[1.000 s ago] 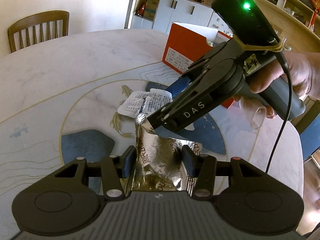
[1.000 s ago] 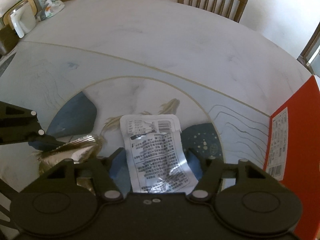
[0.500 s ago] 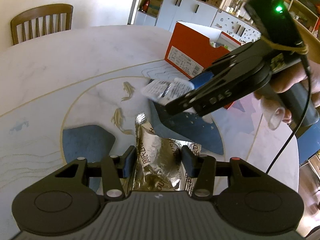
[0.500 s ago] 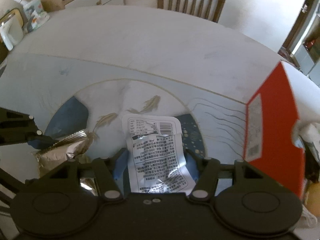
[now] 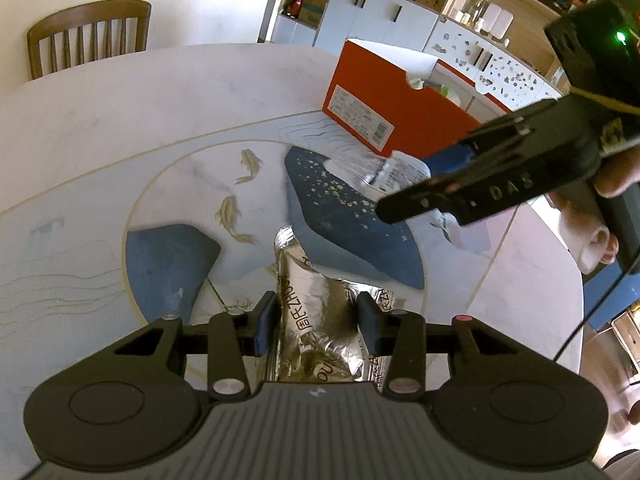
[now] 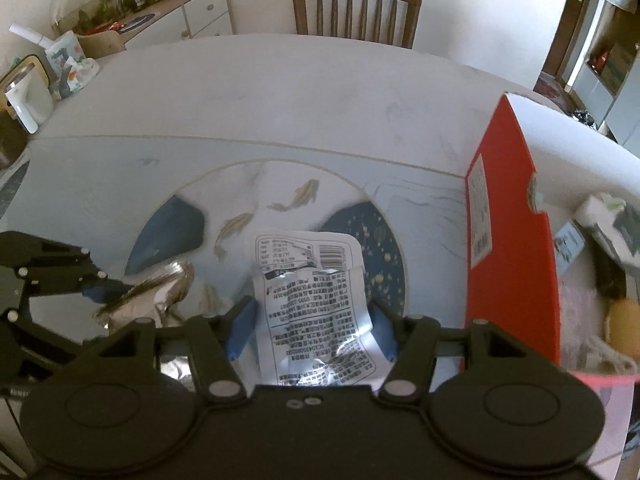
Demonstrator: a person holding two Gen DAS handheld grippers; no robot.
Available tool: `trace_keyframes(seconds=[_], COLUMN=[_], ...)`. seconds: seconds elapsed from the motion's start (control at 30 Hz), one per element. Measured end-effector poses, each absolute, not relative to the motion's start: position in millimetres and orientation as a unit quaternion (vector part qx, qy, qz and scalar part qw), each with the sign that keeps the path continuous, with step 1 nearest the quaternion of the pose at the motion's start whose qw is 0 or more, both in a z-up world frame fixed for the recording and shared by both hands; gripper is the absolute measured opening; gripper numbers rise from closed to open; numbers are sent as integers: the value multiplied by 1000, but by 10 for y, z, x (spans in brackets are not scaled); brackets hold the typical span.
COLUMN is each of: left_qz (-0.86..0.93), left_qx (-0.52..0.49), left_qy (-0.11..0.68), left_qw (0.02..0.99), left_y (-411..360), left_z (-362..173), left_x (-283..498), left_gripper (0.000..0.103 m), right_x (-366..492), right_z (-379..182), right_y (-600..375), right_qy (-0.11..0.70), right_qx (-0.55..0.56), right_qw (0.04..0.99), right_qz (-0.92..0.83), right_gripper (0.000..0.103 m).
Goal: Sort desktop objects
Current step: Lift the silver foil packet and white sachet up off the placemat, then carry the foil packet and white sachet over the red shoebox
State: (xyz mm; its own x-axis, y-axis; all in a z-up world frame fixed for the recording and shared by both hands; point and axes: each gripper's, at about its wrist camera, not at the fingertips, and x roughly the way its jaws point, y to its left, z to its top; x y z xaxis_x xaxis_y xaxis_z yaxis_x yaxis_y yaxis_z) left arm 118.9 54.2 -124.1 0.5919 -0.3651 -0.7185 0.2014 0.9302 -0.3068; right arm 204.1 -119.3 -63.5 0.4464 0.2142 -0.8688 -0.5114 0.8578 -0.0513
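Lifted white packet (image 6: 316,304) toward red box (image 6: 516,264), clamped in right gripper (image 6: 312,330); left gripper (image 5: 318,320) closing on foil pouch (image 5: 316,320), its lower end hidden; marble table (image 5: 160,112).

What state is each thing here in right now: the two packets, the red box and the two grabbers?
Left gripper: jaws closing around the silver foil packet.
Silver foil packet: crinkled, between the left jaws, on the table.
Right gripper: shut on the white printed packet.
White printed packet: held off the table, near the red box.
Red box: open on top, things already inside.
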Motion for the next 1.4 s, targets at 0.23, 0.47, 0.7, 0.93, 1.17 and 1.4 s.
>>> trace_keyframes(seconds=[0.23, 0.47, 0.7, 0.93, 1.17, 1.4], left_qz=[-169, -188, -195, -194, -187, -169], left_qx=[-99, -93, -84, -98, -99, -111], left_qy=[419, 406, 393, 380, 361, 349], left_qw=[887, 890, 895, 899, 908, 915], left_y=[457, 309, 155, 11, -152, -280], left_z=[-1138, -960, -764, -565, -388, -248], left_x=[1125, 1086, 1079, 1124, 1216, 1378], left_gripper=[41, 41, 41, 41, 41, 41], right_x=[1791, 1561, 1366, 1251, 1283, 1474], right_z=[-622, -555, -469, -274, -45, 130], right_y=[-1328, -1511, -1752, -2042, -2301, -2547], right_qy=[483, 482, 476, 461, 444, 426], right_qx=[-143, -127, -109, -101, -112, -112], right_qw=[840, 847, 855, 866, 874, 882], right_qz=[203, 186, 175, 166, 166, 168], right_gripper=[60, 60, 60, 60, 60, 61])
